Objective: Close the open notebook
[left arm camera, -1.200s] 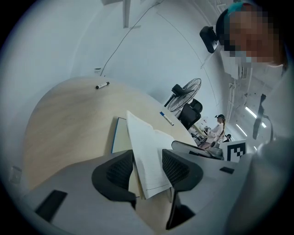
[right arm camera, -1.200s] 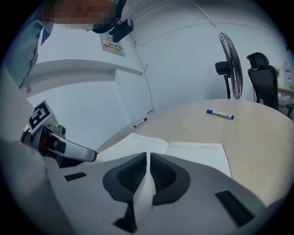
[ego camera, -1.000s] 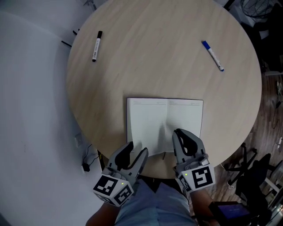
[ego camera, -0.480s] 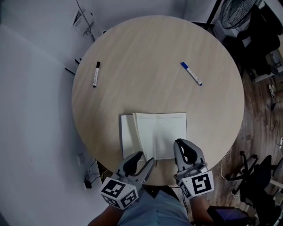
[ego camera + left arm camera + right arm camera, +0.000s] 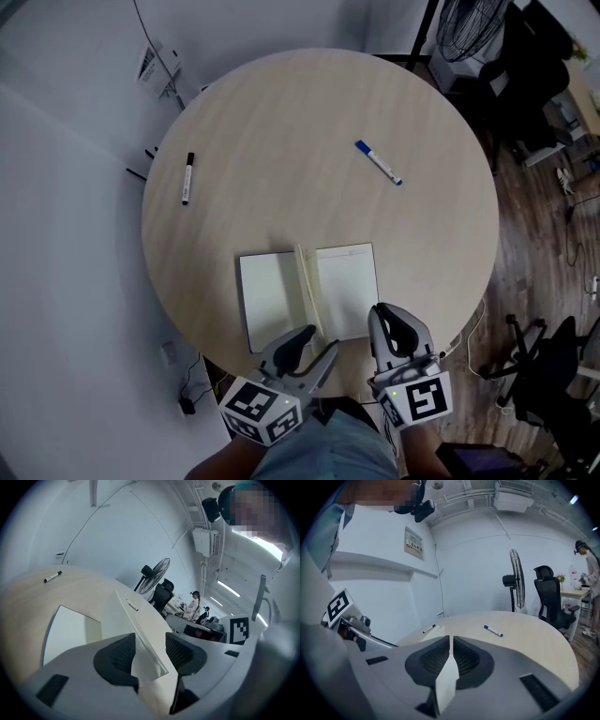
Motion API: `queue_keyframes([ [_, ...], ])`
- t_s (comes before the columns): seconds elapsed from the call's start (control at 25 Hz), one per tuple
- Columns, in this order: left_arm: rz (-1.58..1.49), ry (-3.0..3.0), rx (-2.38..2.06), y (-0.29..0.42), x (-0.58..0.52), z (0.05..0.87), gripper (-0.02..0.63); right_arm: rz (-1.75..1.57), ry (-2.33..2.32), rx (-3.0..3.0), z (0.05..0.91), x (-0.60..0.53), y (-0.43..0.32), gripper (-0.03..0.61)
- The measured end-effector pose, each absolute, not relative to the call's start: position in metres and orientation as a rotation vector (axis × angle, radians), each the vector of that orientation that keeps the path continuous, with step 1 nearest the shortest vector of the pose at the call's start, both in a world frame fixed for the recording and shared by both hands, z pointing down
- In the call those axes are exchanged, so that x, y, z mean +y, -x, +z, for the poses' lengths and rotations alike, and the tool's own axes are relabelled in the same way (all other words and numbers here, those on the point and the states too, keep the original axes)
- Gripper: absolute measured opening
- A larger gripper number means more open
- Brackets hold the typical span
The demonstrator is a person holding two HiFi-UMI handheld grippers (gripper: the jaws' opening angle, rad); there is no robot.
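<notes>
A round pale-wood table [image 5: 328, 112] fills the head view. The open white-paged notebook [image 5: 267, 300] lies at its near edge, left page flat, right page flat, and a bundle of raised pages [image 5: 306, 281] standing upright along the spine. The left gripper [image 5: 317, 342] sits at the notebook's near edge with its jaws apart, the raised pages passing between them with a gap on one side. The right gripper [image 5: 389, 319], at the right page's near corner, has its jaws pressed together on a thin white sheet [image 5: 446, 681]. Farther back lie a black marker pen [image 5: 187, 178] at left and a blue-capped white marker pen [image 5: 378, 162] at right, well apart
</notes>
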State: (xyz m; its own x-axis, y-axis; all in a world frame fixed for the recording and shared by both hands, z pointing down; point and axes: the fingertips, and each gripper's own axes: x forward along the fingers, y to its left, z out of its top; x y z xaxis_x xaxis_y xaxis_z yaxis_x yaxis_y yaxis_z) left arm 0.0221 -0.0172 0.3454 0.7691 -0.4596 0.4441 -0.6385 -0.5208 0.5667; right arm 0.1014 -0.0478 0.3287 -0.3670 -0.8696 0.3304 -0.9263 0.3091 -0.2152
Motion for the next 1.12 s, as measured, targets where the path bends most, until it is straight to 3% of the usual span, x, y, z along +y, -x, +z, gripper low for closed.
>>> queue_keyframes([
  [0.56, 0.288, -2.242, -0.798, -0.036, -0.008, 0.342, 0.224, 0.518, -1.710, -2.399, 0.320, -0.037, -0.114, 0.051],
  [0.84, 0.193, -2.275, -0.964, -0.006, 0.003, 0.300, 0.225, 0.452, -1.665, -2.476, 0.286, -0.023, -0.097, 0.051],
  [1.12, 0.144, -2.244, -1.194, 0.057, 0.013, 0.286, 0.289, 0.381, -1.569, -2.555, 0.266, -0.013, -0.064, 0.051],
])
